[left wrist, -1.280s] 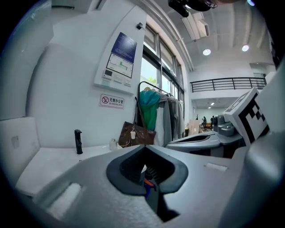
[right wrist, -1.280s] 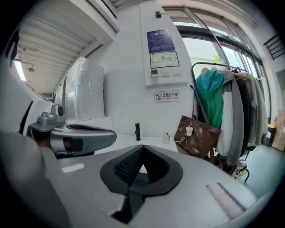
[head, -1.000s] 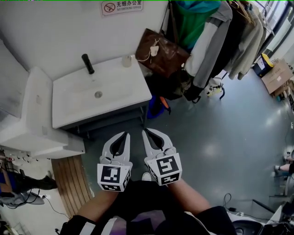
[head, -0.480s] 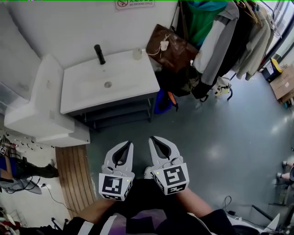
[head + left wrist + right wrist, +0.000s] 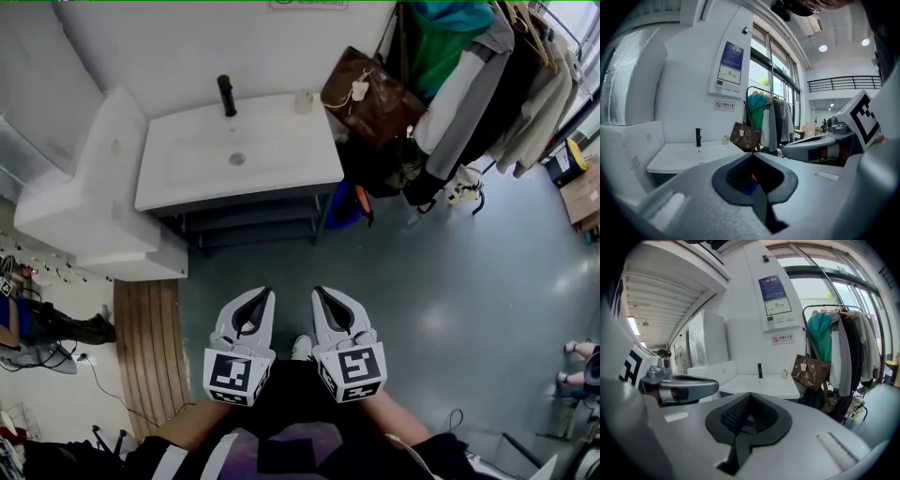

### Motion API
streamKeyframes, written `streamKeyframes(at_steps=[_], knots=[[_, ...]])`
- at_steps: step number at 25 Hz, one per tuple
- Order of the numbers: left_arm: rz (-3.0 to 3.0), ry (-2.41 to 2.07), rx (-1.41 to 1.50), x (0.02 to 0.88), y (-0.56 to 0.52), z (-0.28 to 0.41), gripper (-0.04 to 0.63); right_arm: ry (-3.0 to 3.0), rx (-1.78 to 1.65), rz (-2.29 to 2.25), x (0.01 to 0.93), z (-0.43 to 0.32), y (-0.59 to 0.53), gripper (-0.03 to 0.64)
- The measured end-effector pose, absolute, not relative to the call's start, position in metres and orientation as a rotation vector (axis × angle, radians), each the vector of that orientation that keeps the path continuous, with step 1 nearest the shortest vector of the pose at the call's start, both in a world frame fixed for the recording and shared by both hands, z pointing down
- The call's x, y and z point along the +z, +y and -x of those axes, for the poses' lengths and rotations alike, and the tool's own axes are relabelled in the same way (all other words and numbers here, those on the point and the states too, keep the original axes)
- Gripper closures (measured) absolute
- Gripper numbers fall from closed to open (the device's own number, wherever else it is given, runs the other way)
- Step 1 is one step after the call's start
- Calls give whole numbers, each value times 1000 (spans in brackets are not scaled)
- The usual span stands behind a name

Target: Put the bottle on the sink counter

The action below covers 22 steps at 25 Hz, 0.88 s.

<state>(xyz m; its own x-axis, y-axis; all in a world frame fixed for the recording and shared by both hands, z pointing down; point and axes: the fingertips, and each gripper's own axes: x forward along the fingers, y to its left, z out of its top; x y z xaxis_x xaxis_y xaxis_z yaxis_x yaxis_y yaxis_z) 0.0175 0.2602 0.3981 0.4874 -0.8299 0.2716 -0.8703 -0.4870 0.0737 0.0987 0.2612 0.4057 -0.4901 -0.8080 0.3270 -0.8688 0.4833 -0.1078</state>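
A small pale bottle [image 5: 303,101] stands on the back right corner of the white sink counter [image 5: 281,169], to the right of the black faucet [image 5: 226,94]. It also shows as a small bottle [image 5: 725,139] in the left gripper view and as a bottle [image 5: 784,374] in the right gripper view. My left gripper [image 5: 264,294] and right gripper [image 5: 322,293] are held side by side over the grey floor, well short of the counter. Both are shut with nothing between their jaws. Each points toward the sink.
A brown bag [image 5: 368,97] and a rack of coats [image 5: 469,84] hang right of the sink. A white ledge [image 5: 89,202] adjoins its left side. A wooden mat [image 5: 145,347] lies on the floor at left. A blue object [image 5: 345,208] sits under the counter.
The sink counter has shifted right and up in the head view, and the grippers sit lower in the frame. Both stay shut and empty, side by side.
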Motion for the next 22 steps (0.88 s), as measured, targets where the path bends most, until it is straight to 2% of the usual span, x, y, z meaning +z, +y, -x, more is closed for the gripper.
streamKeyframes(at_steps=[22], knots=[[-2578,-1431,279,393,256,-25,595,-2490,333,-1434,400,-97,258,617]])
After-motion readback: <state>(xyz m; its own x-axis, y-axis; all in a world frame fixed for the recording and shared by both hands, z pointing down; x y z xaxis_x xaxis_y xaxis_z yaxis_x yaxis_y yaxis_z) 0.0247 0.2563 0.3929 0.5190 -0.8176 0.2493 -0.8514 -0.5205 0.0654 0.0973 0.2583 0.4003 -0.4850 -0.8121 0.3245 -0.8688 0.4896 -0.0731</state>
